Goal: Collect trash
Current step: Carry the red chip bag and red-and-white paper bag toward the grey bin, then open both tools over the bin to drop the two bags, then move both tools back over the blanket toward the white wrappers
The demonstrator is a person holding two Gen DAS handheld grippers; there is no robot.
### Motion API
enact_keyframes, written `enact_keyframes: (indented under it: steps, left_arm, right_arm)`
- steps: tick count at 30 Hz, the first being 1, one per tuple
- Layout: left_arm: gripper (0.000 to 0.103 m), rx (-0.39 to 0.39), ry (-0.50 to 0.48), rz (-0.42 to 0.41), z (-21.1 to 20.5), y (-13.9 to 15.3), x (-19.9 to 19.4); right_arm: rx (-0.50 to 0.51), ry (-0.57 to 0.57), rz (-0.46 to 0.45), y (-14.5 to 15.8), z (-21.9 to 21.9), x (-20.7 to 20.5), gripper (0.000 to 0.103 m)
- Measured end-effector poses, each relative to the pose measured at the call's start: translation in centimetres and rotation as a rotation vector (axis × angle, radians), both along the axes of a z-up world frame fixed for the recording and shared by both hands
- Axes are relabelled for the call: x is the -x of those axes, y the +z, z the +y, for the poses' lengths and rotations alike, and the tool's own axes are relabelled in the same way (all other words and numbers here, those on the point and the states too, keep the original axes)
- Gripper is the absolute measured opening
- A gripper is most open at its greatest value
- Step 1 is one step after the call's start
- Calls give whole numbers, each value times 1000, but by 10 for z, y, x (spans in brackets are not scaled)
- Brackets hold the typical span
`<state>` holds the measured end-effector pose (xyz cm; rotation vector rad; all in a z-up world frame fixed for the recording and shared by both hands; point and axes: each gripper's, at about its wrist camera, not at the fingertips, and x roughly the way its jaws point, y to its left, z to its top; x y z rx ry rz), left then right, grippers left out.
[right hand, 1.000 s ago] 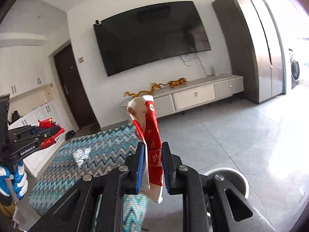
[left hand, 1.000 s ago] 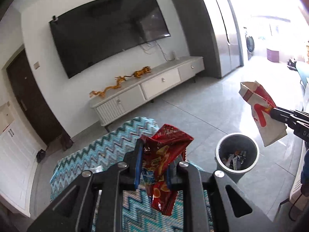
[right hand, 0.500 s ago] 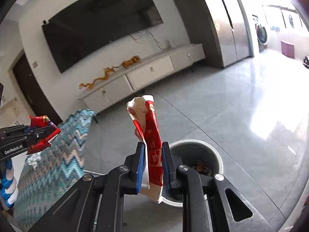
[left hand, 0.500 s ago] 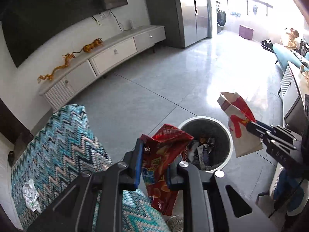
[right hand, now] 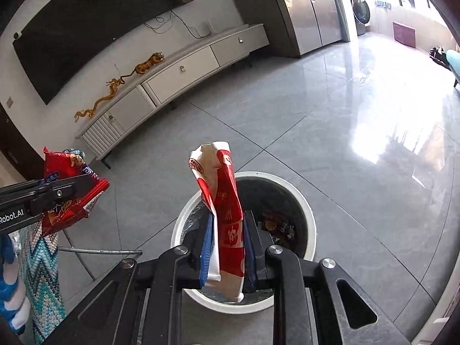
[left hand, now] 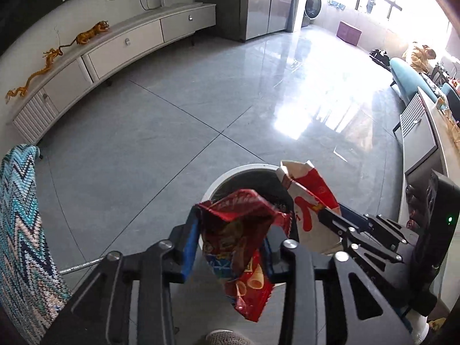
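Left gripper (left hand: 234,245) jaws just opening around snack bag (left hand: 238,247), right gripper (right hand: 228,248) jaws loosening on paper bag (right hand: 222,210), above bin (right hand: 309,215); risks snagging, missing.

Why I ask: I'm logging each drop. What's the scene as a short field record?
left gripper: aimed at bin, fingers apart, has just been opening
left load: crumpled red foil snack bag, loose between the fingers
right gripper: aimed into bin, has just been opening slightly
right load: red-and-white paper carton, upright, pads appear to touch it
bin: white round waste bin on grey tiled floor, trash scraps inside
nearby: blue zigzag-patterned cloth beside bin
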<state>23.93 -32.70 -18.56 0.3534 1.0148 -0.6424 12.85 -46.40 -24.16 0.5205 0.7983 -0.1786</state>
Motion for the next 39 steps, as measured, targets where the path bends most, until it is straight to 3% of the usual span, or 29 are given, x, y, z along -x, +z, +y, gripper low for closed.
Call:
enact_keyframes:
  steps: [6, 9, 10, 13, 16, 28, 31, 36, 39]
  left_arm:
    - [51, 51, 12, 46, 4, -2, -11]
    - [55, 71, 16, 41, 11, 6, -12]
    - [55, 78, 17, 41, 14, 10, -10]
    - [55, 85, 19, 7, 26, 26, -1]
    - [55, 91, 26, -47, 41, 46, 10]
    - [60, 112, 173, -346, 143, 138, 70]
    - [68, 126, 216, -404, 173, 158, 92]
    - [71, 160, 281, -496, 226, 191, 125]
    - [80, 177, 331, -555, 259, 208, 145]
  right_arm:
    - [-1, -19, 41, -13, -2, -4, 30]
    - [5, -27, 35, -11, -1, 1, 43]
    - [9, -29, 36, -10, -1, 2, 43]
    - [8, -32, 23, -2, 1, 7, 44]
    - [24, -34, 1, 13, 8, 14, 50]
    - [177, -22, -191, 127, 63, 63, 74]
    - [199, 5, -241, 153, 85, 75, 78]
    - [236, 46, -313, 193, 120, 98, 84]
    - [250, 59, -352, 213, 138, 115, 88]
